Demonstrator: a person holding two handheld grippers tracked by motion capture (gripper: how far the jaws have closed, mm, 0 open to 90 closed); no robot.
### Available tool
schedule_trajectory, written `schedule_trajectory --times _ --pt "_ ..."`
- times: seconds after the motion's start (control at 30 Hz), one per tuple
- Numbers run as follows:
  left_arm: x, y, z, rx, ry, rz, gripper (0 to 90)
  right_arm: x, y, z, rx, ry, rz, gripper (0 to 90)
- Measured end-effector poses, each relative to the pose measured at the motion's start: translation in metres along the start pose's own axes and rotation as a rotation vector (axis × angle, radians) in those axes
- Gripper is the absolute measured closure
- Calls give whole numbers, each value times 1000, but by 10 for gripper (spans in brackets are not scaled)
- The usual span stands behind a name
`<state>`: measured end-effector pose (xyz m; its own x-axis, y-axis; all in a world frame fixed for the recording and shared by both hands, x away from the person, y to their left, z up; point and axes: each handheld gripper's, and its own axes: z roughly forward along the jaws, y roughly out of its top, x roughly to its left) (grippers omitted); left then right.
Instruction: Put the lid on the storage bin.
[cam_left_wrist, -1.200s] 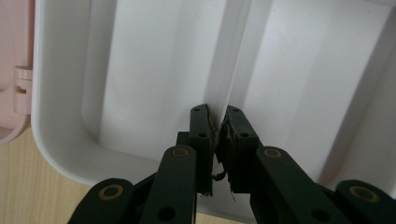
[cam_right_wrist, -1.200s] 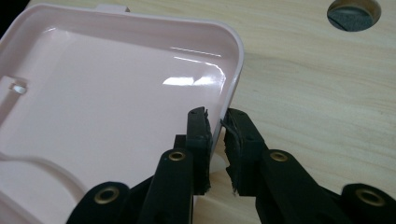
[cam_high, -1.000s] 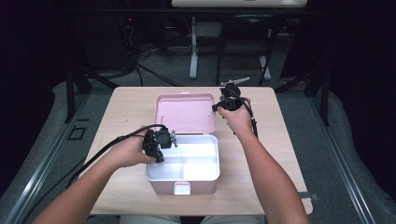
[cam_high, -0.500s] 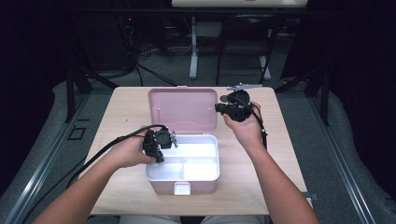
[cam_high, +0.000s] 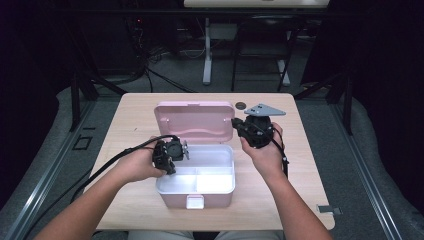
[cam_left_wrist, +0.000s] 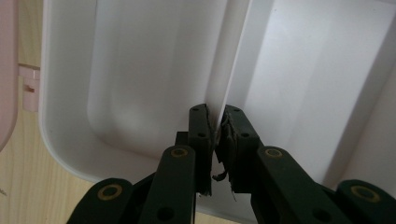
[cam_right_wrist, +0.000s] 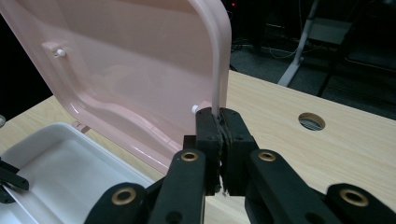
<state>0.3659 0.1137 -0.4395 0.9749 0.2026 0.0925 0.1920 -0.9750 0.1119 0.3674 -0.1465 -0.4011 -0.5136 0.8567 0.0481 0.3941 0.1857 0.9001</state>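
swinging nearer, the right tool (cam_high: 235, 122) pinches the lid (cam_high: 195, 120); left tool (cam_high: 186, 150) pinches the tray wall (cam_left_wrist: 233, 79).

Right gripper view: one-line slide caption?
Right gripper clamped on the edge of the pink lid, white tray below.

A pale pink box (cam_high: 194, 200) with a pale pink lid (cam_high: 195, 120) is seen on the light wood-grain table (cam_high: 135, 205); its tray (cam_high: 220, 172) is white inside. Black jaws with brass-coloured rivets are shown on both grippers, one topped by a grey plate (cam_high: 264, 109).
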Motion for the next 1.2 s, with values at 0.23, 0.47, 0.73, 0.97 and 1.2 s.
schedule_trajectory --times 0.23,0.47,0.73,0.97,1.2 --pt "5 -8 -4 -35 -41 -35 794 -3 1 1 5 9 11 875" --pt "8 -31 -39 -205 3 -127 672 -3 2 1 12 14 15 875" --pt "20 -67 -54 -465 107 -345 678 -3 2 1 12 13 14 874" --pt "28 -92 -55 -664 238 -537 677 -3 1 1 6 15 18 874" --pt "29 -96 -50 -809 326 -619 667 -3 0 0 -3 19 21 874"
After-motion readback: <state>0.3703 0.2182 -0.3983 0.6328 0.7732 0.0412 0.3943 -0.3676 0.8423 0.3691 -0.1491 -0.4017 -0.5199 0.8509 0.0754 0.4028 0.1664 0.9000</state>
